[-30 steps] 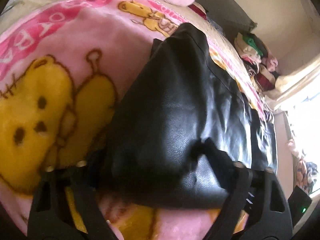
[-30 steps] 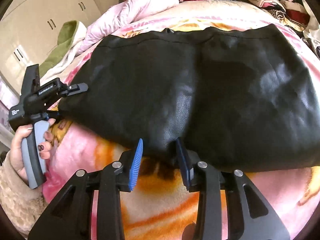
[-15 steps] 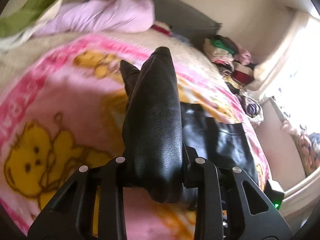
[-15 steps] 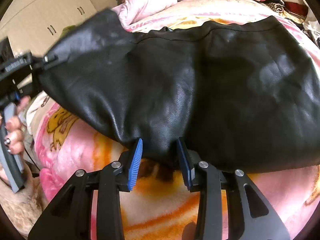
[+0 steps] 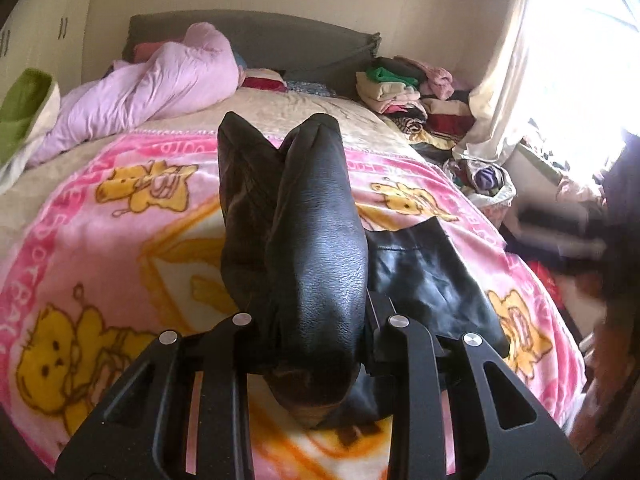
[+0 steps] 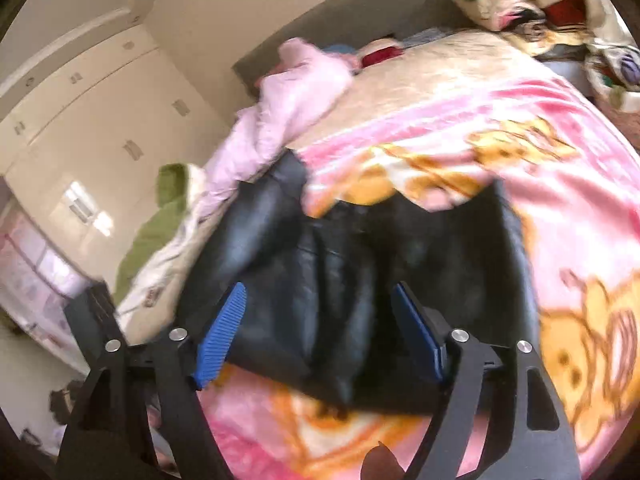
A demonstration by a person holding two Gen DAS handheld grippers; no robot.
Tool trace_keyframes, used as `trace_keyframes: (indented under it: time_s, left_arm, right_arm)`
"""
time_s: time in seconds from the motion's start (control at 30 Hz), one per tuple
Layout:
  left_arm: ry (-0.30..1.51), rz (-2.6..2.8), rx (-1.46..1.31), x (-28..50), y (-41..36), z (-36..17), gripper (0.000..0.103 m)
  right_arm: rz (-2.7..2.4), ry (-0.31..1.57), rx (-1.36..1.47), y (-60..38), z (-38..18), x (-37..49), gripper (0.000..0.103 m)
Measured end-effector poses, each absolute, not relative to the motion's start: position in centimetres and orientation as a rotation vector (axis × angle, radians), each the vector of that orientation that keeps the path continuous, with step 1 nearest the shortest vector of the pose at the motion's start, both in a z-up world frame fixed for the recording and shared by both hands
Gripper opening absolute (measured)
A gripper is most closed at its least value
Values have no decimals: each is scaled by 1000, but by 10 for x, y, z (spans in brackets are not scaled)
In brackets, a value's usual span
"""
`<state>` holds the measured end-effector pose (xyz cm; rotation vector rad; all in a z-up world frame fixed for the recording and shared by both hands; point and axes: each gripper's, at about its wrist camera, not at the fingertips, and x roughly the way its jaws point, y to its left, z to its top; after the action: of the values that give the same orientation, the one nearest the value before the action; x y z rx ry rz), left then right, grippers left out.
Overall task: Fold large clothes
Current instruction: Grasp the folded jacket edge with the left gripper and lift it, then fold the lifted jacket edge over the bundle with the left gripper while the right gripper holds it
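A pink cartoon-bear blanket [image 5: 100,240] covers the bed, and on it lies the black leather garment [image 6: 420,264], glossy, fine-grained and creased into long folds. One end of it rises off the blanket in a bunched, upright ridge [image 5: 316,240], its flat remainder spreading to the right. The left gripper [image 5: 316,344] is clamped tight on that raised end. The right gripper [image 6: 320,336] stands wide apart over the garment's near edge, blue pads [image 6: 220,336] gripping nothing.

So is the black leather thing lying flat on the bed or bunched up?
Bunched up at one end. The left gripper pinches a lifted fold of the black leather garment, while another part lies flat on the pink blanket.
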<state>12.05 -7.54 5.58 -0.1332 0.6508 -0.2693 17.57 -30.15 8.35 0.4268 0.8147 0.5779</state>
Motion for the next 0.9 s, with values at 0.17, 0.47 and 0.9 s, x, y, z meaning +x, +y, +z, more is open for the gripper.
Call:
trace_keyframes:
  time_s: [0.17, 0.47, 0.9]
  left_arm:
    - [658, -263, -132, 122, -75, 55, 21]
    - [670, -263, -131, 118, -77, 56, 21]
    - [707, -398, -207, 114, -71, 69, 41]
  right_arm:
    - [633, 943, 379, -242, 102, 237, 86]
    - [587, 1156, 162, -150, 78, 290, 87]
    - [664, 902, 9, -181, 89, 273, 15]
